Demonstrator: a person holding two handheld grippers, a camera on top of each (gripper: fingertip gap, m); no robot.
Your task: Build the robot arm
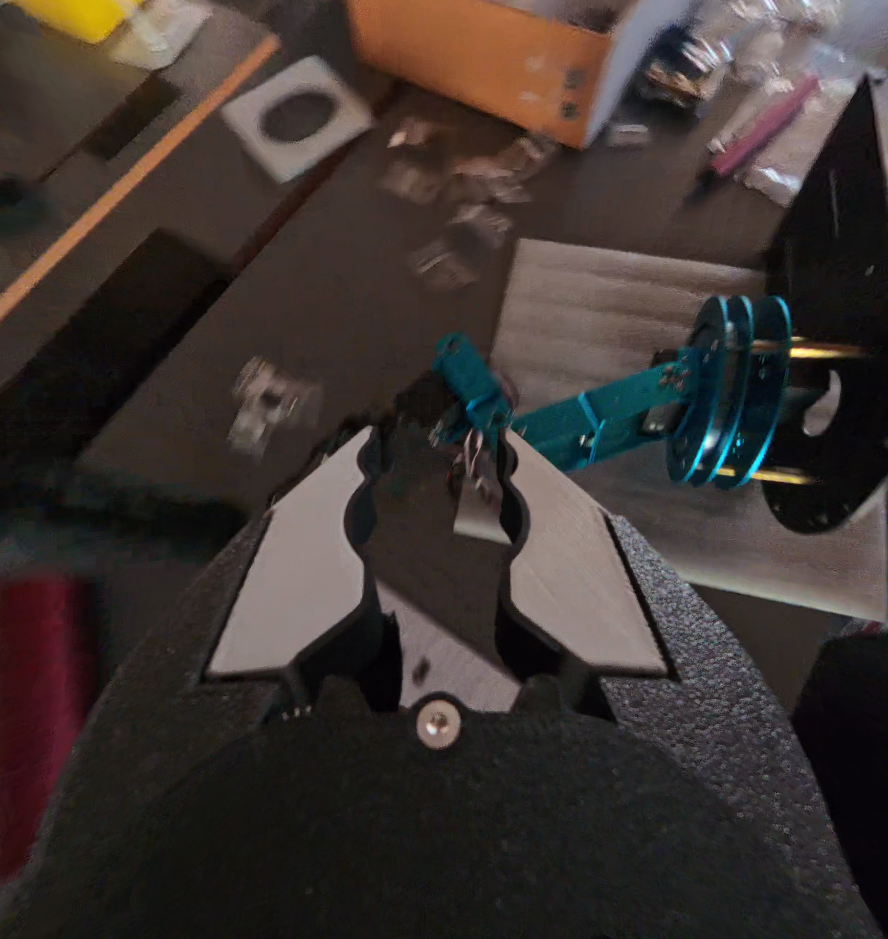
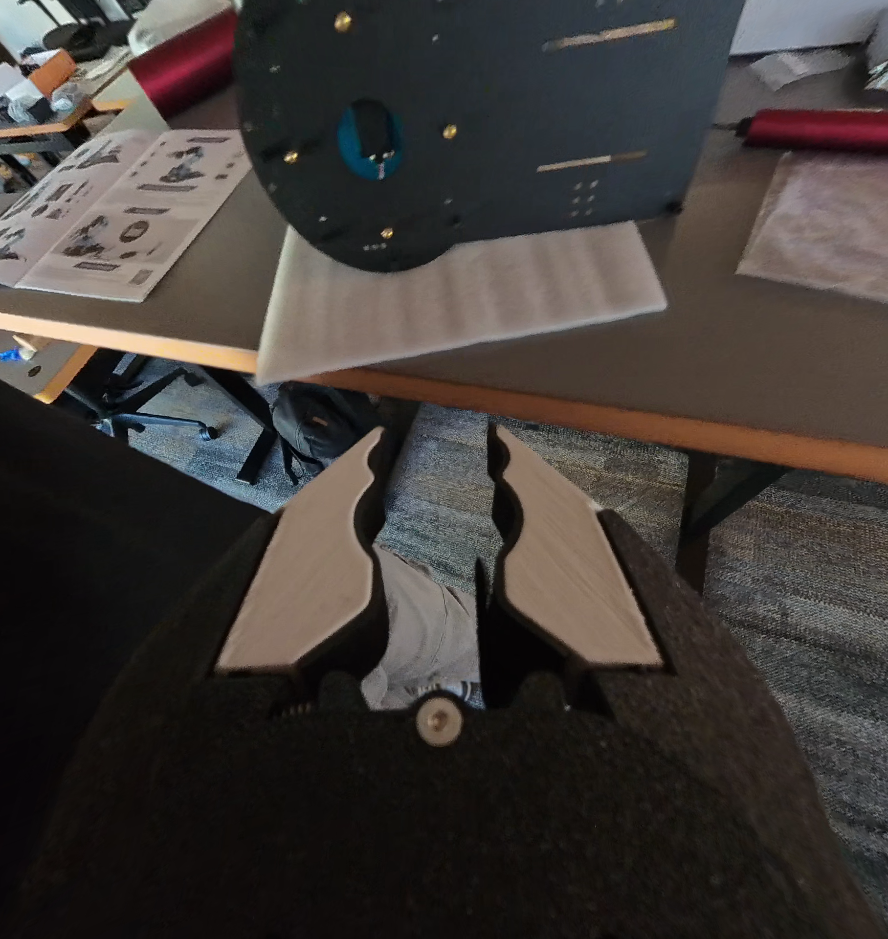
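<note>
Left gripper [image 1: 439, 437]: fingers parted, empty, tips beside the teal arm [image 1: 592, 419] and its thin, fragile wires.
Right gripper [image 2: 437, 437]: fingers parted, empty, off the tabletop [image 2: 584, 411] edge.
Black plate [image 2: 482, 127]: stiff, upright on the foam sheet [image 2: 457, 305].

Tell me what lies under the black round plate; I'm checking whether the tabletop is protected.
A white foam sheet lies under the black plate, overhanging the table edge. What the plate covers is hidden.

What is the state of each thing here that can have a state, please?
Left gripper: open, tips close to the teal metal arm's wired end.
Right gripper: open, empty, off the table edge.
Teal metal arm: mounted on stacked teal discs, sticking out sideways.
Black round-ended plate: standing on edge on the white foam sheet.
Printed booklet: lying open.
Orange cardboard box: open.
</note>
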